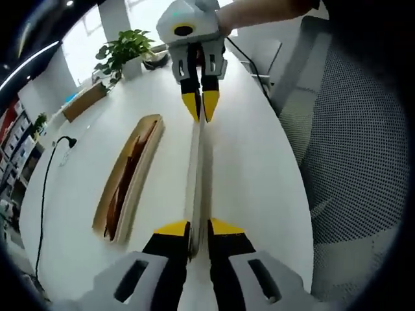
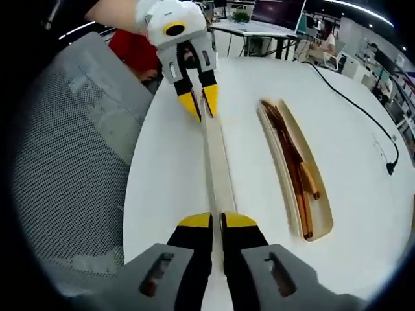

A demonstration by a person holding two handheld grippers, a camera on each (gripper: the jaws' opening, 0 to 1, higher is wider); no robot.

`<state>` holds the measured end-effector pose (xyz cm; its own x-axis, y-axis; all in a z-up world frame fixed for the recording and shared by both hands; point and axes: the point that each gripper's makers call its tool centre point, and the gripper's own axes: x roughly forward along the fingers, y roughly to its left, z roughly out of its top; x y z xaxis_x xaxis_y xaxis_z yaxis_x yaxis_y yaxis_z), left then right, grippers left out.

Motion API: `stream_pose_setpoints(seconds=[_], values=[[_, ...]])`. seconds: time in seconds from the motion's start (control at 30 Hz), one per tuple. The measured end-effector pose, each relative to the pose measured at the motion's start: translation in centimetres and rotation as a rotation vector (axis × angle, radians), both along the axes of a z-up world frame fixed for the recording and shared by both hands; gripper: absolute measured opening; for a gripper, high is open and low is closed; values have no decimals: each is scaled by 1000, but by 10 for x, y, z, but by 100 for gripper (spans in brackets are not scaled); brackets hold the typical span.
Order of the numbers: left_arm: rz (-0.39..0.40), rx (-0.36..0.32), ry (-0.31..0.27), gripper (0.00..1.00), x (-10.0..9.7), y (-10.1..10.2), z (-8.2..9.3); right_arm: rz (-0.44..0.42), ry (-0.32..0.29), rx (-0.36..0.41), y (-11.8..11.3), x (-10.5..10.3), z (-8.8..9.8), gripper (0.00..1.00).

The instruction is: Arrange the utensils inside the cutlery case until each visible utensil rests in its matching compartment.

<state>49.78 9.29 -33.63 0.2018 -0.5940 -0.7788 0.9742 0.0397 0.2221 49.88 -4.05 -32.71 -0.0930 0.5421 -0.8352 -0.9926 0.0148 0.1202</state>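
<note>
Both the left gripper (image 1: 200,228) and the right gripper (image 2: 217,220) are clamped on opposite ends of the lid (image 1: 196,168), a thin wooden board held edge-up above the white table (image 1: 253,168). It looks stiff and light, best gripped at its ends. The cutlery case (image 2: 285,175) lies open beside it, its utensils (image 2: 295,165) inside.
</note>
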Motion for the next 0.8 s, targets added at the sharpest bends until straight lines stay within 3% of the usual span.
stream_pose_setpoints(seconds=[0.1,0.13,0.2,0.27,0.37,0.47,0.5,0.63,0.77,0.8], values=[[-4,3,22,5,-2,-2,0,-7,8,-6,-1,4,0,2],[23,0,63,5,-3,-4,0,-24,-14,-7,0,7,1,3],[47,-12,105,5,-3,-6,3,1,-142,-11,1,17,7,4],[91,-39,180,4,-6,-6,5,9,-200,-22,1,16,11,5],[131,-61,239,4,-6,-4,7,-5,-307,14,6,20,19,6],[165,-86,347,4,-12,-4,7,-55,-465,67,12,32,33,17],[174,-93,367,4,-13,-4,8,-54,-467,73,14,29,34,17],[225,-136,480,4,-17,-6,14,-5,-590,94,24,23,41,26],[303,-207,634,4,-21,-13,25,132,-791,52,31,22,47,42],[319,-233,672,4,-20,-15,29,136,-790,48,32,19,44,45]])
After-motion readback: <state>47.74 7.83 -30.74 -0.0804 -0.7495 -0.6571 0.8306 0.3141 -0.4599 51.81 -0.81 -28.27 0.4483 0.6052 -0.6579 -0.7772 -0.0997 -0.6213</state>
